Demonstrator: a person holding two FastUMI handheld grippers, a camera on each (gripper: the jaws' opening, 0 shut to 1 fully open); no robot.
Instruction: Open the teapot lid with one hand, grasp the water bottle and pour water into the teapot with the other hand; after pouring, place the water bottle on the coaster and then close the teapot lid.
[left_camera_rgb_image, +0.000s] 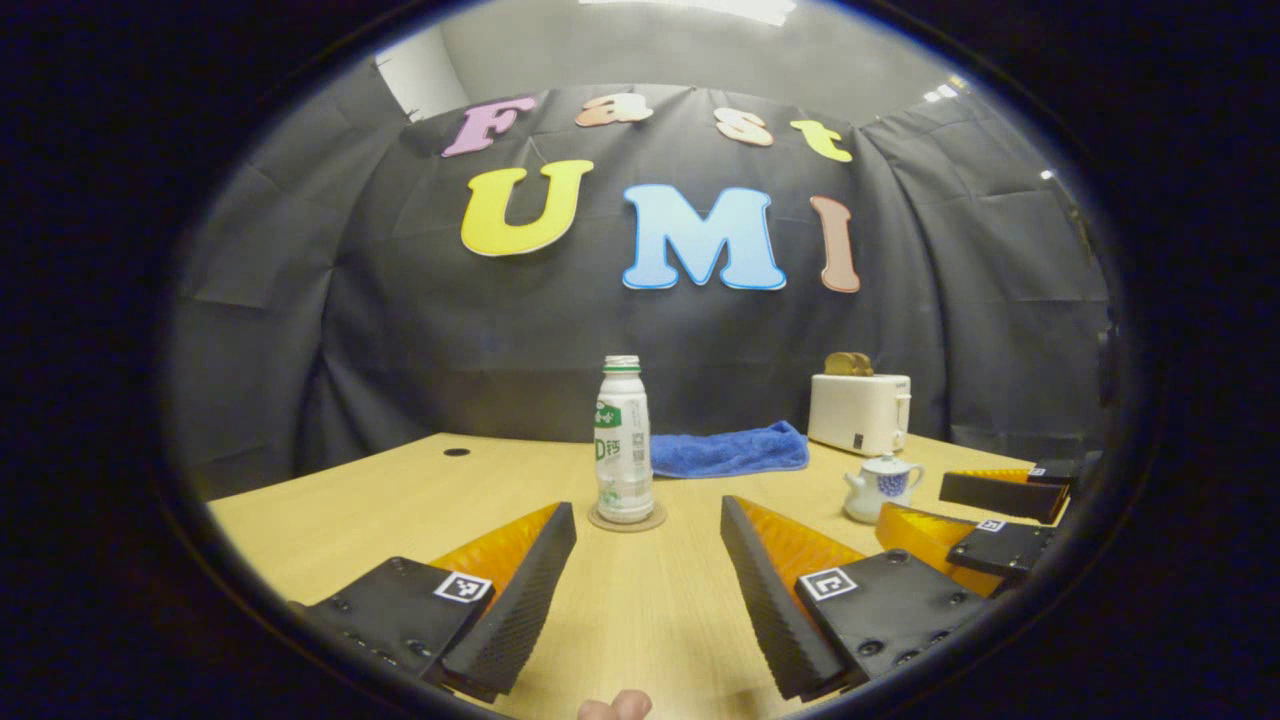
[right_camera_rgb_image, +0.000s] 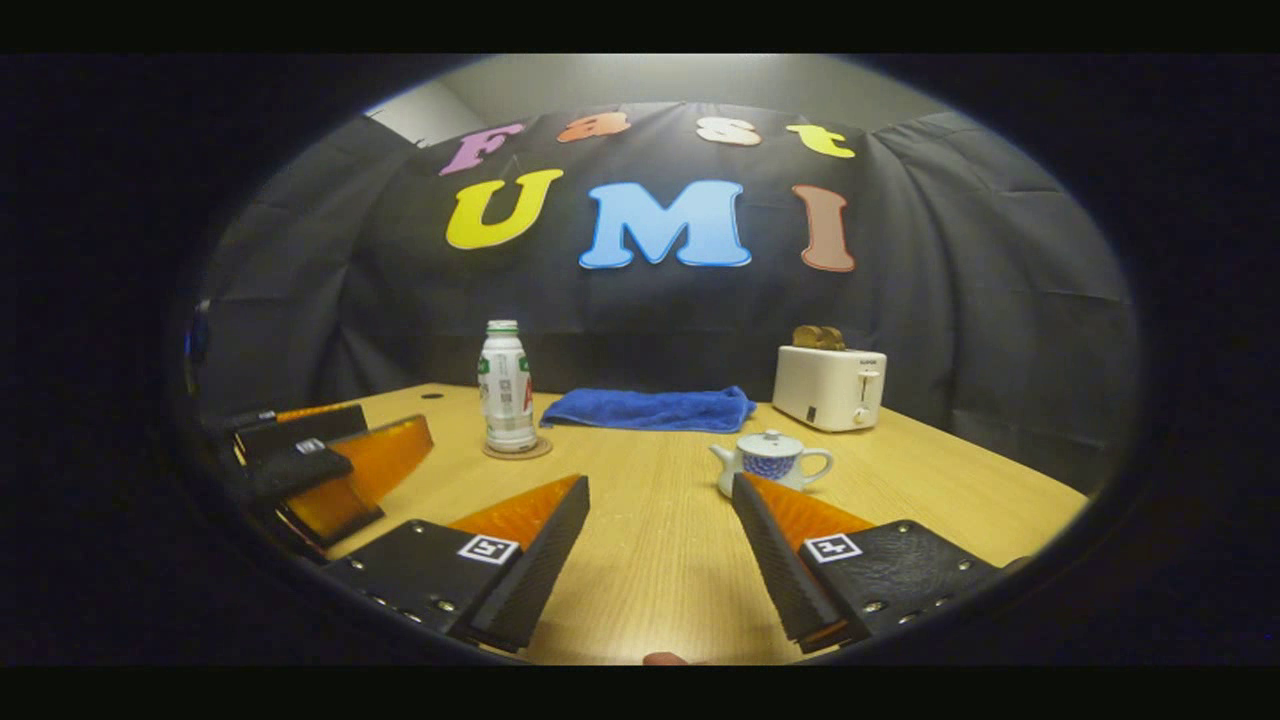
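A white water bottle with a green label stands upright on a round coaster on the wooden table. A small white teapot with blue pattern sits to its right, lid on. My left gripper is open, fingers spread just short of the bottle, nothing between them. My right gripper is open too, its right finger close beside the teapot. The right gripper also appears at the right of the left gripper view, and the left gripper at the left of the right gripper view.
A folded blue towel lies behind the bottle and teapot. A white toaster with toast stands at the back right. The table ends near the black cloth wall. A fingertip shows at the bottom edge.
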